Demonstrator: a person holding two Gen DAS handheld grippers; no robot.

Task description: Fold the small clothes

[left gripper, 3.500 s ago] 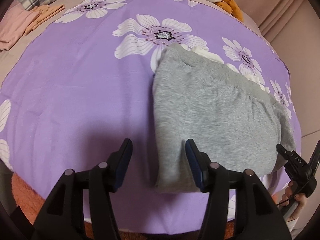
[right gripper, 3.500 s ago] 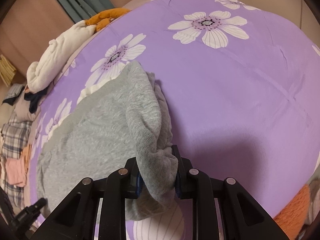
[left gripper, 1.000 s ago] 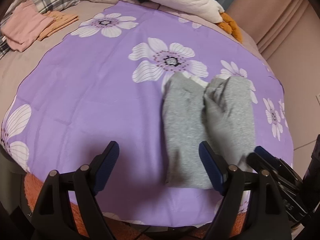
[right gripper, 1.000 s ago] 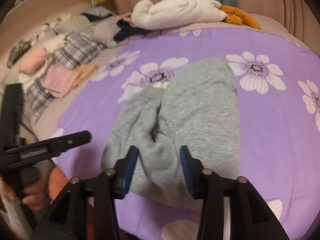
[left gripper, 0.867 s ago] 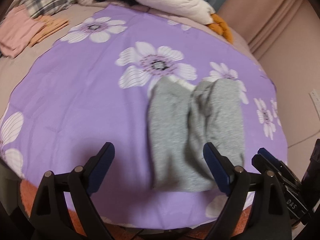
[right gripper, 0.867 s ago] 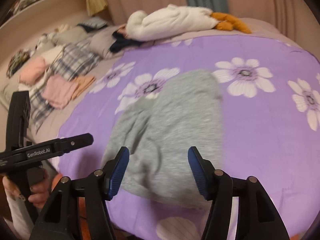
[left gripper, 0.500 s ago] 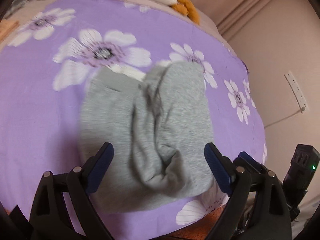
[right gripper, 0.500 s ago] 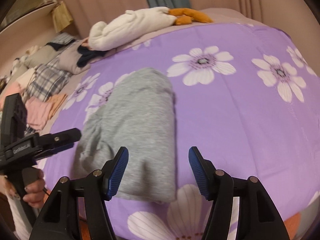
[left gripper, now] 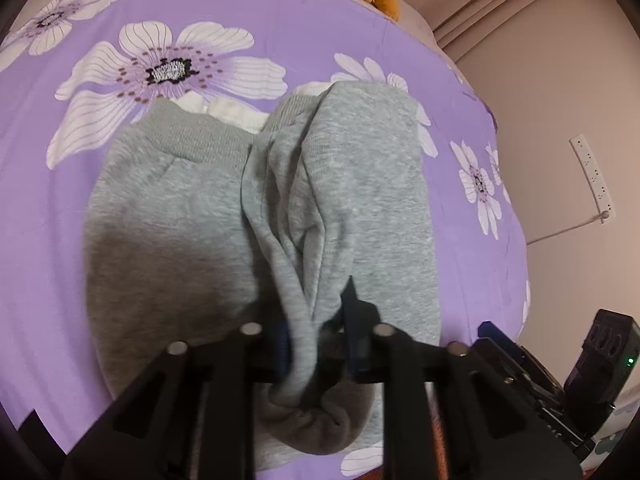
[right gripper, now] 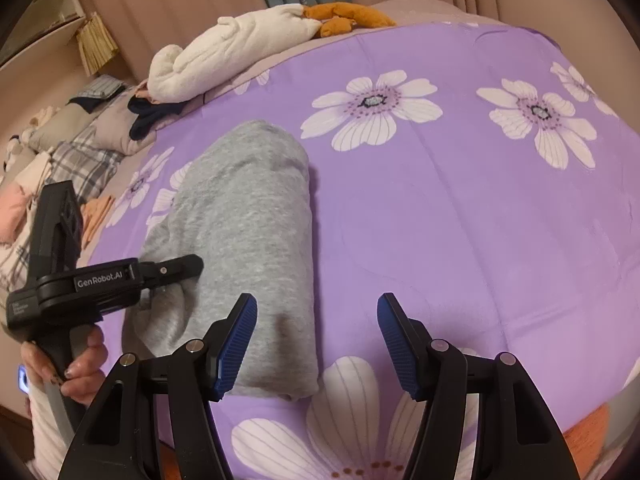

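Your left gripper is closing its fingers on a bunched fold of the grey sweatpants (lying folded on the purple flowered bedspread); your right gripper hovers beside them, fingers apart, empty.

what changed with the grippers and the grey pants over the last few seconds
The right gripper let go of the grey pants and now stands open beside them. The left gripper, open before, is closing on a fold at their near end. The purple sheet stayed put.
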